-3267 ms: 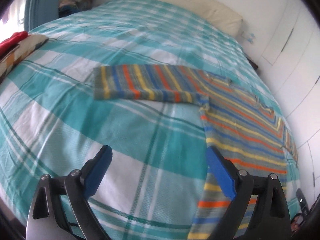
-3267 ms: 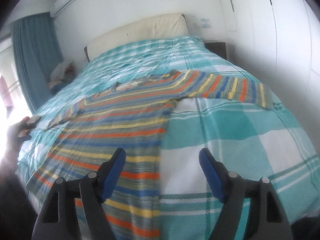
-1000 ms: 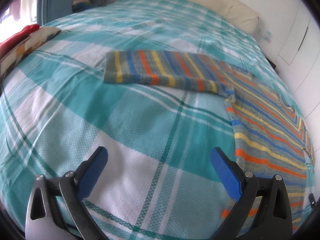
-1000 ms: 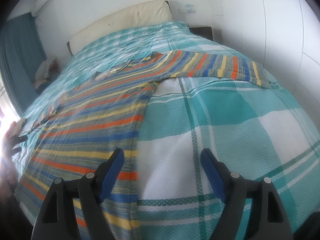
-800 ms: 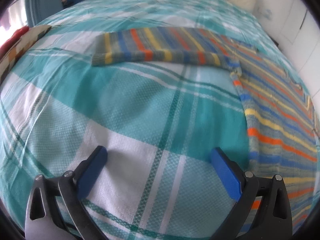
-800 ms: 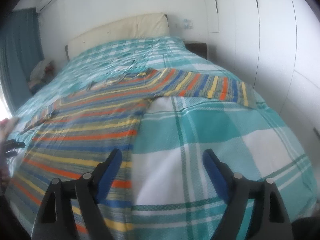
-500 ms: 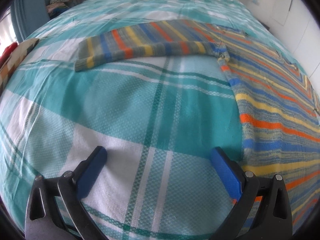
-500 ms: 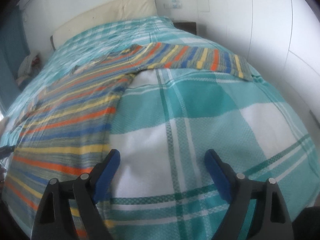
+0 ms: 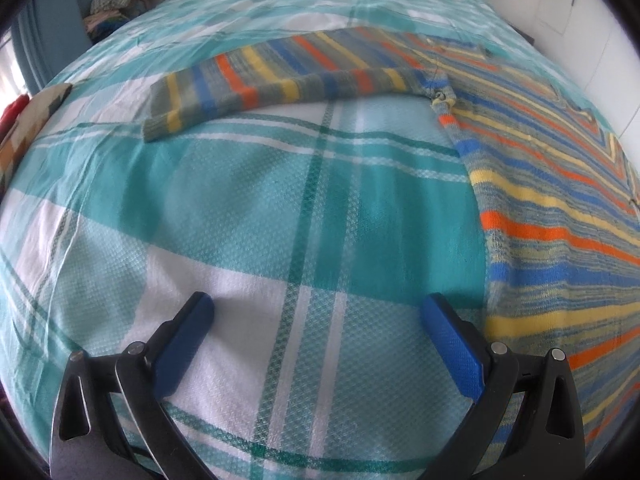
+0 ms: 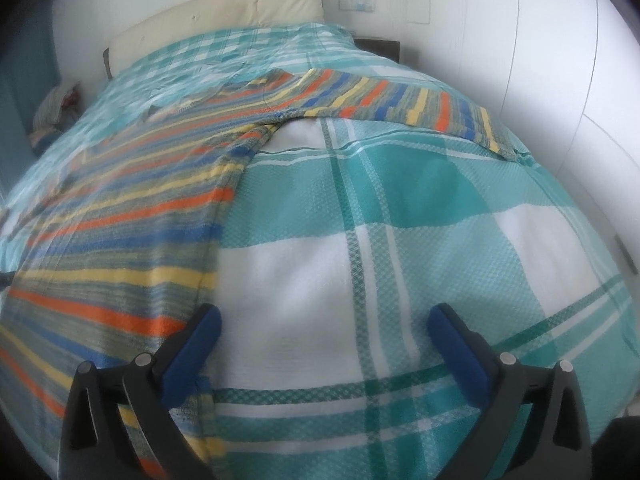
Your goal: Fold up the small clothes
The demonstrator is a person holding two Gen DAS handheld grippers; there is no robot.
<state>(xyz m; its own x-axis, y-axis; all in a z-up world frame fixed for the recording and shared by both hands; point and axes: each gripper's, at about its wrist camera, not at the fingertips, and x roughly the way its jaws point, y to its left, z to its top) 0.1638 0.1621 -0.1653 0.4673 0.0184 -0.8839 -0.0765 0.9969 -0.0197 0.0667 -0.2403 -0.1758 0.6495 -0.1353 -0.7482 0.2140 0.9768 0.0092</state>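
Striped knit sweater in orange, blue and yellow [image 9: 560, 200] lies flat, seemingly unfolded, on the teal plaid bedspread [image 9: 280, 200]; I hold my left gripper [image 9: 316, 312] and right gripper [image 10: 324, 320] wide, empty. All folding remains.

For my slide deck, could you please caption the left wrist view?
Open left gripper low over the checked bedspread, beside the flat striped sweater with its sleeve outstretched.

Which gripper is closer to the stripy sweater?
Right. The right gripper has one finger over the sweater edge. The left gripper hangs over bare bedspread, with the sweater just beside it.
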